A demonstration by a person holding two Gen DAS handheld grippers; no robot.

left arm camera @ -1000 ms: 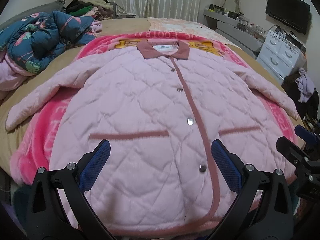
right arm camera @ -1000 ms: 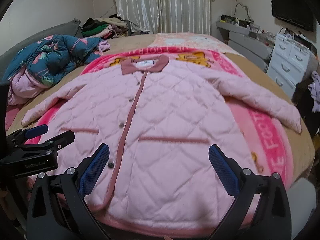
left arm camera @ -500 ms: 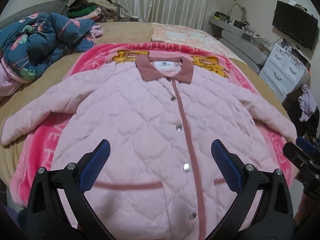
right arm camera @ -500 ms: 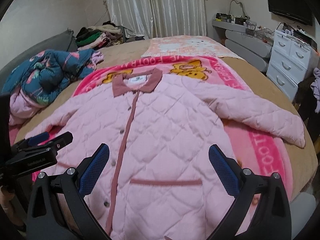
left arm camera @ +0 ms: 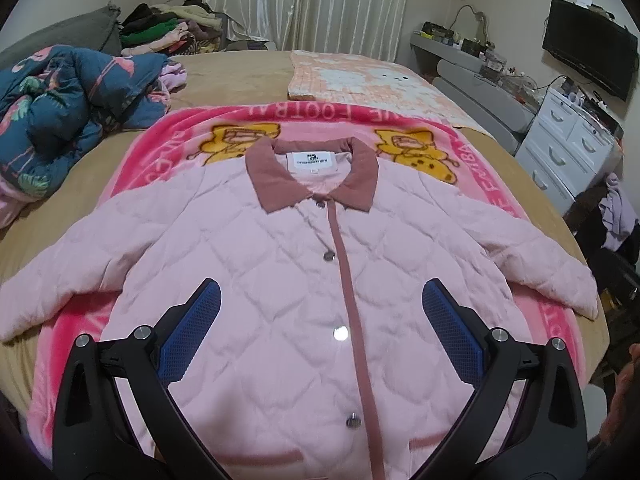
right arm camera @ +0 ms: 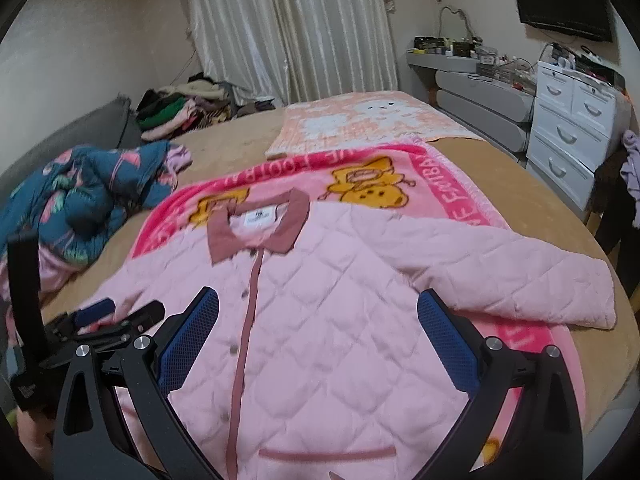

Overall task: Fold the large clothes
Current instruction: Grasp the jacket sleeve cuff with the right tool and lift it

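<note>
Bed (left arm camera: 240,76): your work surface; tan sheet, with a pink cartoon blanket (left arm camera: 160,148) spread over its middle.
Quilted jacket (left arm camera: 280,280): your task garment lies flat on that blanket, front up, buttoned, both sleeves spread outward, dusty-rose collar (left arm camera: 312,176) at the far end.
Blue floral duvet (left arm camera: 60,100): bunched at the bed's left side, apart from the jacket.
White dresser (right arm camera: 576,128): stands off the bed's right side.
Left gripper (left arm camera: 320,320): you hold it above the jacket's chest, jaws wide, nothing between the 2 blue pads (left arm camera: 188,336).
Right gripper (right arm camera: 318,328): you hold it above the jacket's right half, jaws wide, empty.
</note>
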